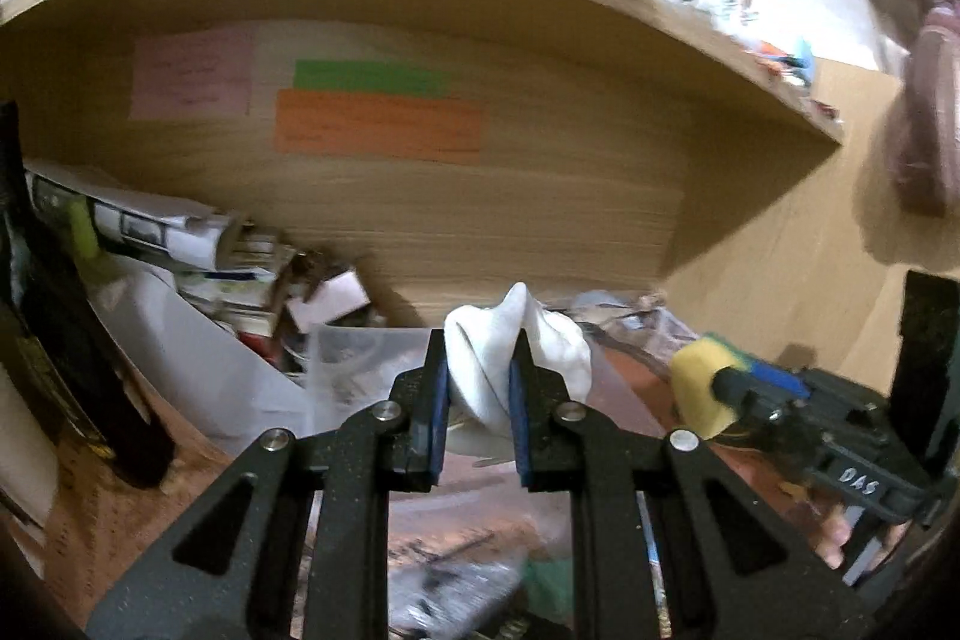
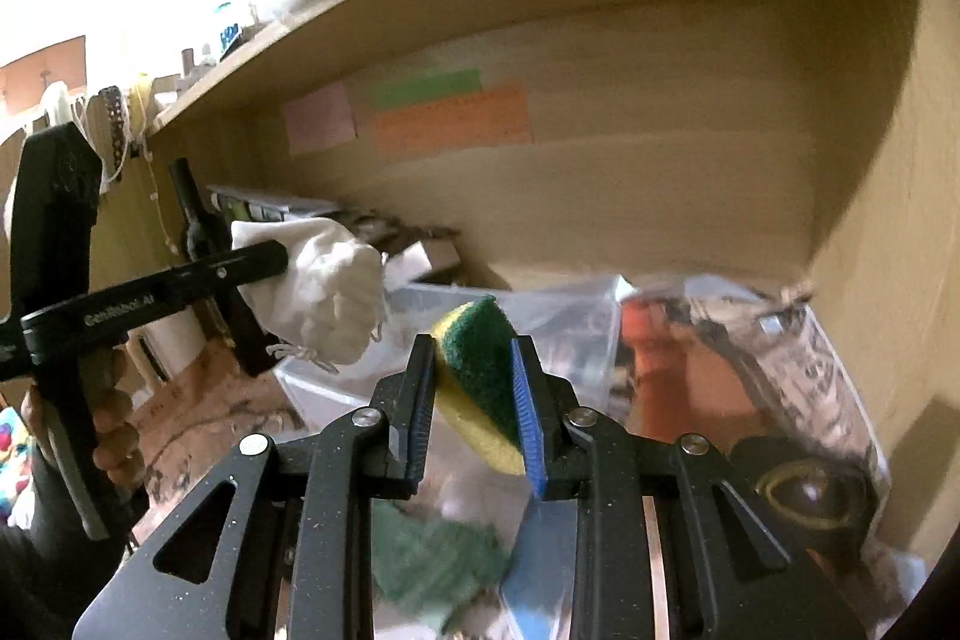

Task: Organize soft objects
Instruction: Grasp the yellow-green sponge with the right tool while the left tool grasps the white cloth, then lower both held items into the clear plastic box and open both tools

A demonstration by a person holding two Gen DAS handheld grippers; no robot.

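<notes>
The left gripper [image 1: 478, 388] is clamped on a white cloth pouch [image 1: 516, 358], which bulges up and forward from between its blue pads [image 1: 440, 400]. The same pouch [image 2: 324, 292] shows in the right wrist view, pinched in the left gripper [image 2: 264, 259] off to the left of the right fingers. The right gripper [image 2: 474, 394] grips a yellow sponge with a green scouring face [image 2: 480, 370], tilted between its pads. From the left wrist view, that sponge [image 1: 699, 382] sits to the right of the left fingers, held in the right gripper [image 1: 735, 388]. Just beyond both sets of fingers lies a clear plastic container [image 2: 558, 328]. Farther back stands a wooden shelf back panel [image 1: 540, 196] bearing pink [image 1: 191, 73], green [image 1: 372, 77] and orange paper notes [image 1: 379, 124].
</notes>
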